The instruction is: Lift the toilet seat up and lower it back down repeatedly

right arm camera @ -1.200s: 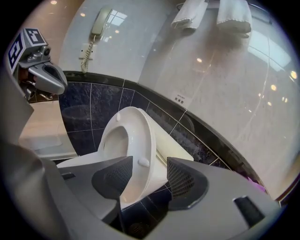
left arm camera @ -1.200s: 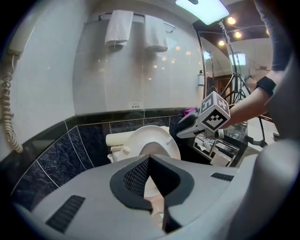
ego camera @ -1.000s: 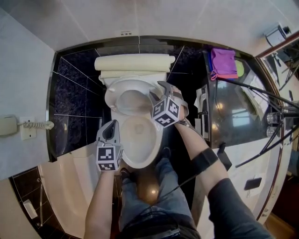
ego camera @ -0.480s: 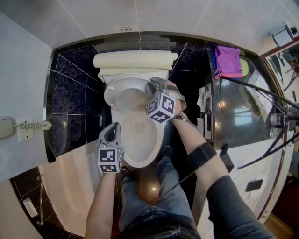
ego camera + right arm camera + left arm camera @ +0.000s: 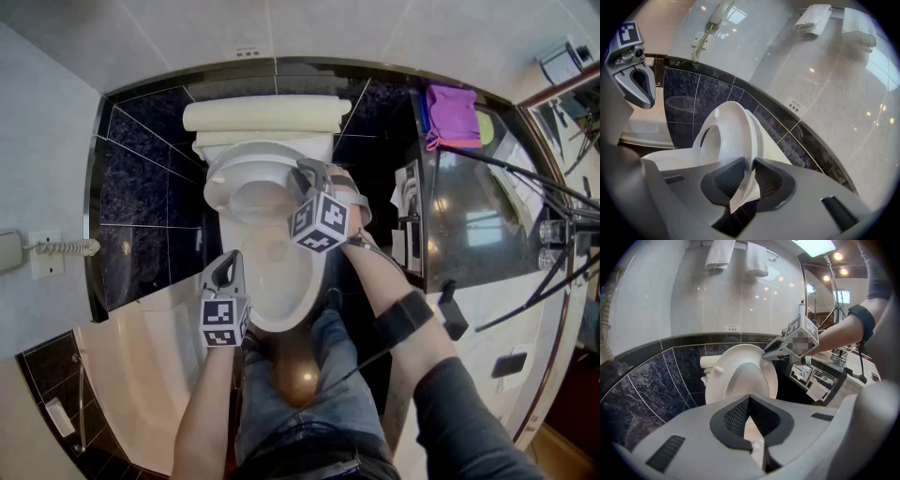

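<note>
The white toilet seat stands raised over the bowl, leaning back toward the cream tank. My right gripper is at the seat's right rim. Its jaws have just been closing, and in the right gripper view the seat runs edge-on between the pads, which are pinched on it by my right gripper. My left gripper hangs beside the bowl's left front with nothing held. In the left gripper view its tips meet, and the seat and the right gripper show beyond.
Dark marble tiles surround the toilet. A bathtub lies at the lower left and a wall phone hangs at the left. A dark counter with a purple cloth and tripod legs stands to the right. Towels hang above.
The right gripper has shifted slightly left along the seat's rim and its jaws have closed on it. The left gripper has sunk a little beside the bowl.
</note>
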